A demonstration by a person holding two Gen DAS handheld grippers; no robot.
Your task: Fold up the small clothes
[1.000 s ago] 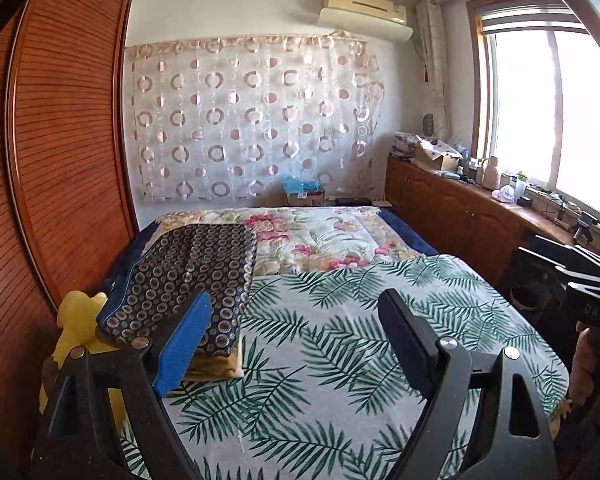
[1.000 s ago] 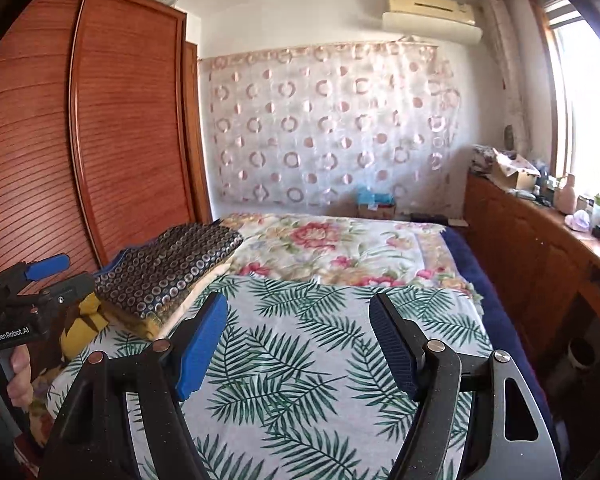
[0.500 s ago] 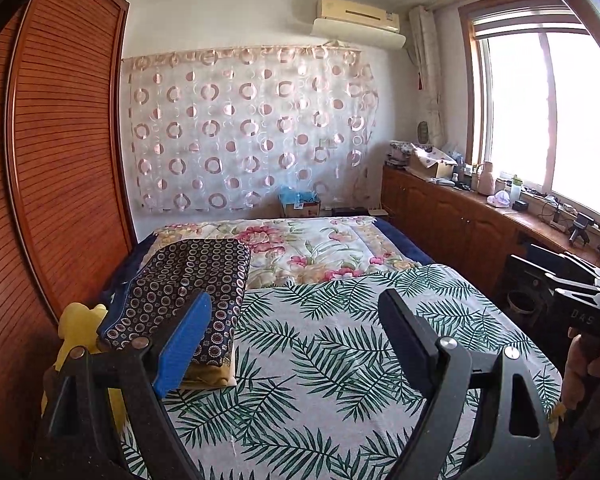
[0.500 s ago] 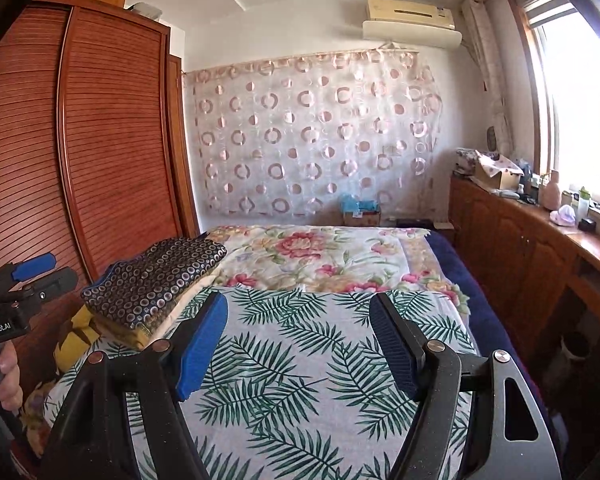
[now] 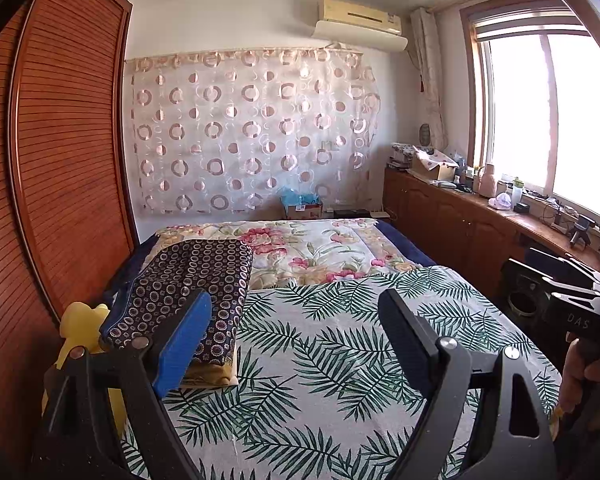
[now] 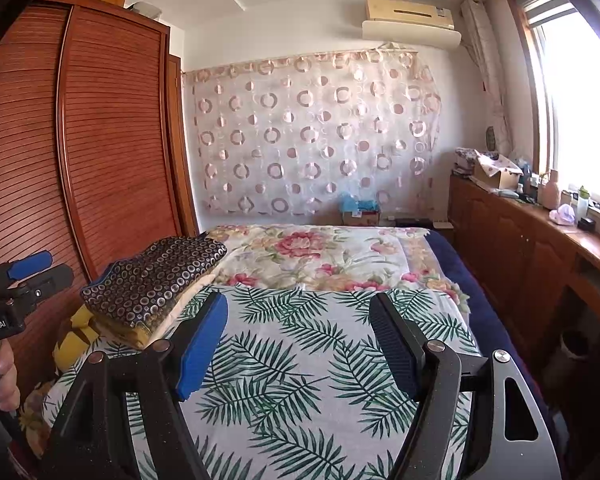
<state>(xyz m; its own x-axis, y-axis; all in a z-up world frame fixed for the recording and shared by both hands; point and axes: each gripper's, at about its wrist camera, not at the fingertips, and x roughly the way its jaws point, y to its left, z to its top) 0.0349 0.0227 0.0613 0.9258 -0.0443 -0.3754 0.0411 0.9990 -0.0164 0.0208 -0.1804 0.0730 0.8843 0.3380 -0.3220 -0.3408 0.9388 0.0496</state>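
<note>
A folded dark garment with a ring pattern [image 5: 192,284] [image 6: 156,280] tops a small stack of yellow folded cloth at the left side of the bed. My left gripper [image 5: 294,320] hovers open over the palm-leaf sheet [image 5: 320,380], just right of that stack, with nothing between its pads. My right gripper [image 6: 298,340] is also open and empty above the same sheet [image 6: 292,360]. Each gripper shows at the edge of the other's view: the right gripper [image 5: 540,272] with a hand below it, and the left gripper [image 6: 48,270].
A floral quilt [image 5: 320,248] covers the far half of the bed. A slatted wooden wardrobe [image 5: 60,160] stands close on the left. A long wooden cabinet [image 6: 540,248] with clutter runs under the window on the right. A yellow soft toy [image 5: 80,320] lies beside the stack.
Both views have drifted slightly, so the bed sits a little lower in the frames and more ceiling shows. Both grippers stay open and the folded stack has not moved.
</note>
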